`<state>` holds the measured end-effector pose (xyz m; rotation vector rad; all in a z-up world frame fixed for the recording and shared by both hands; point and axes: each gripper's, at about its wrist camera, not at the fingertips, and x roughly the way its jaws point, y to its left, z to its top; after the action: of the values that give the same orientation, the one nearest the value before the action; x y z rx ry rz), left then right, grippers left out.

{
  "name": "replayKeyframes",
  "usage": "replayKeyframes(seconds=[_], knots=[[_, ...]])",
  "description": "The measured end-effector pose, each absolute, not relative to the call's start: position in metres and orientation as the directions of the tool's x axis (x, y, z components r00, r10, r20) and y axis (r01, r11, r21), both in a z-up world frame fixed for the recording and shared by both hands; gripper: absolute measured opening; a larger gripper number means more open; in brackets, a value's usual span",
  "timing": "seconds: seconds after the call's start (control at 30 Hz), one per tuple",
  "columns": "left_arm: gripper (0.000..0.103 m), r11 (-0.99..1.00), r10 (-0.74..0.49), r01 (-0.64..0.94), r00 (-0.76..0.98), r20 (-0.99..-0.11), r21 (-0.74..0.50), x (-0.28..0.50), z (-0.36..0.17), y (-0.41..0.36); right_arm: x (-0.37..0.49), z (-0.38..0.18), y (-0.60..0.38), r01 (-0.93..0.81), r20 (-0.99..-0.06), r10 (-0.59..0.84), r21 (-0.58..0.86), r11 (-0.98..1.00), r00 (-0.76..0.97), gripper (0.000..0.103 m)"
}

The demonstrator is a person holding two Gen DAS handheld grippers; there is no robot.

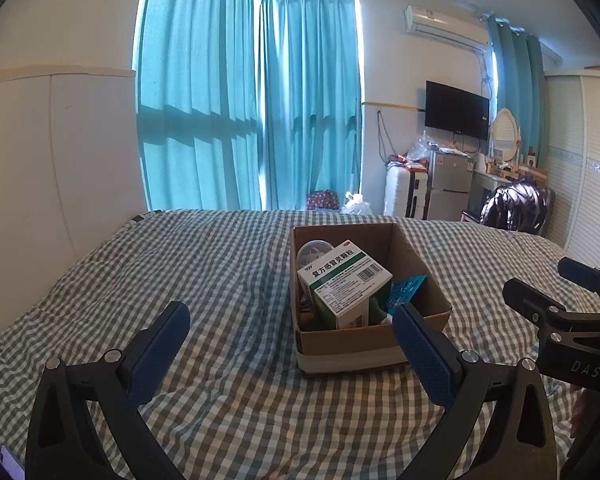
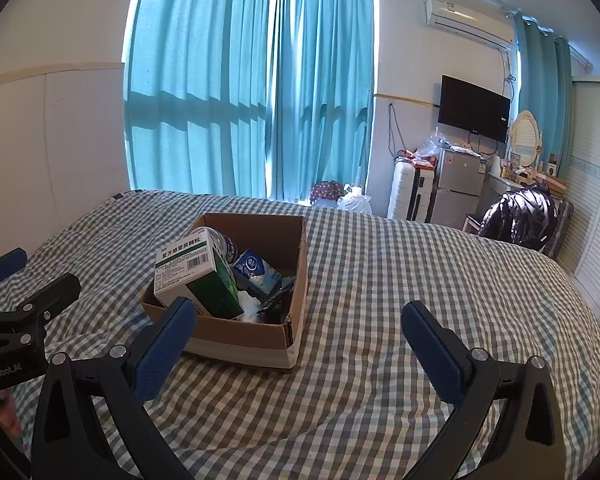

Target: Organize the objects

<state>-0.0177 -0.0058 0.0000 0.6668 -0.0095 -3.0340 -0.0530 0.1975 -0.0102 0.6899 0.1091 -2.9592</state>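
Observation:
An open cardboard box (image 1: 420, 268) sits on the checked bed cover (image 1: 220, 280); it also shows in the right wrist view (image 2: 276, 236). In it lie a green and white medicine carton (image 1: 348, 284) (image 2: 192, 268), a clear round container (image 1: 314, 250), a blue packet (image 1: 406, 290) (image 2: 252, 266) and other small items. My left gripper (image 1: 292, 320) is open and empty, just in front of the box, its right finger (image 1: 424, 356) before the box's near right corner. My right gripper (image 2: 300, 328) is open and empty, to the right of the box's front.
The bed is bounded by a white headboard wall (image 1: 60, 140) on the left. Teal curtains (image 1: 252, 100) hang behind. A suitcase (image 1: 404, 192), small fridge (image 1: 450, 184), TV (image 1: 456, 110) and a dark jacket on a chair (image 1: 516, 208) stand beyond the bed's far right.

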Motion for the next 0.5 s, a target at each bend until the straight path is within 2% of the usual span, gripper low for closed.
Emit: replayKeyframes(seconds=[0.5], knots=[[0.103, -0.999, -0.043, 0.034, -0.908, -0.417, 0.029, -0.0168, -0.0002, -0.0029, -0.0534, -0.0107, 0.1974, 0.111, -0.447, -0.080, -0.043, -0.993, -0.891, 0.103]])
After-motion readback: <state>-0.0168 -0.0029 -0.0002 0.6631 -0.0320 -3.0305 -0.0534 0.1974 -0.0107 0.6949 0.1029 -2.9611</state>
